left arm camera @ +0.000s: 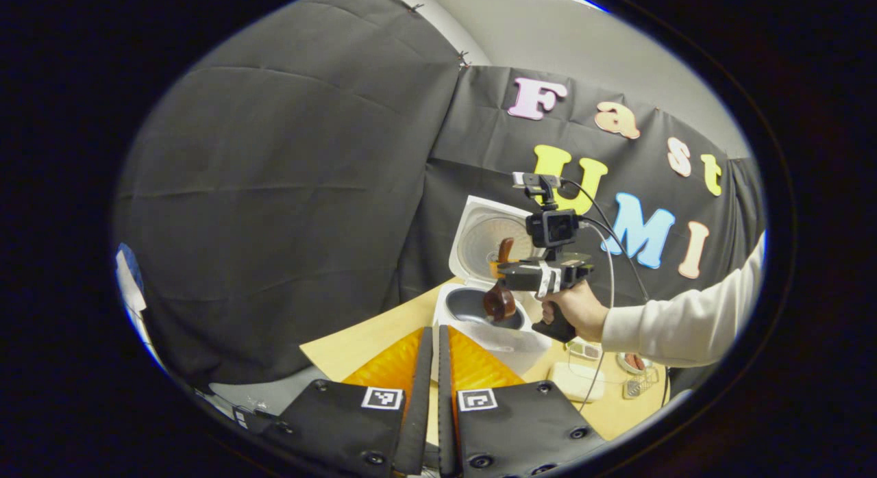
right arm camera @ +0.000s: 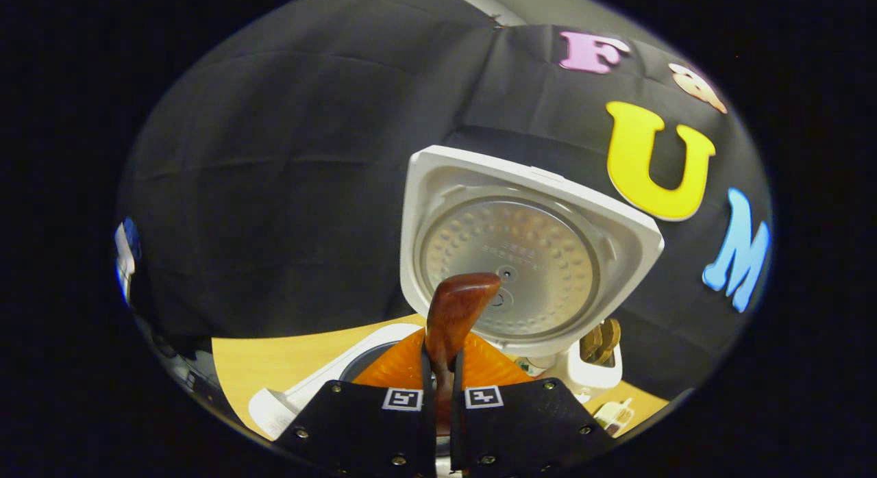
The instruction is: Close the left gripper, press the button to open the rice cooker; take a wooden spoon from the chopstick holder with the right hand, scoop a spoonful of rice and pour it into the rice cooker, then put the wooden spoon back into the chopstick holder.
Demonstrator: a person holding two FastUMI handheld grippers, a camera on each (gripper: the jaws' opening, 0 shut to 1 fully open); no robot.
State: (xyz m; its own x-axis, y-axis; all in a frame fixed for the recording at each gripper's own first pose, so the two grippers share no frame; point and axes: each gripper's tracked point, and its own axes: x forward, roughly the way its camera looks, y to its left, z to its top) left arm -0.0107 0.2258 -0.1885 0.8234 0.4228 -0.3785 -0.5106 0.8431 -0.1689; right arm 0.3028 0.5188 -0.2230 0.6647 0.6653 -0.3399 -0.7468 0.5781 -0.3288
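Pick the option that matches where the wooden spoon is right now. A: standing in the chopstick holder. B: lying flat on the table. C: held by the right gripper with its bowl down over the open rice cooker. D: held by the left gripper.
C: in the left gripper view the right gripper holds the wooden spoon bowl-down over the open rice cooker, its lid raised.

- The rice cooker point(left arm camera: 479, 313) lid point(right arm camera: 521, 252) stands straight up, blocking the back.
- The pot mouth is open, but the wooden spoon point(left arm camera: 500, 296) hangs over it.
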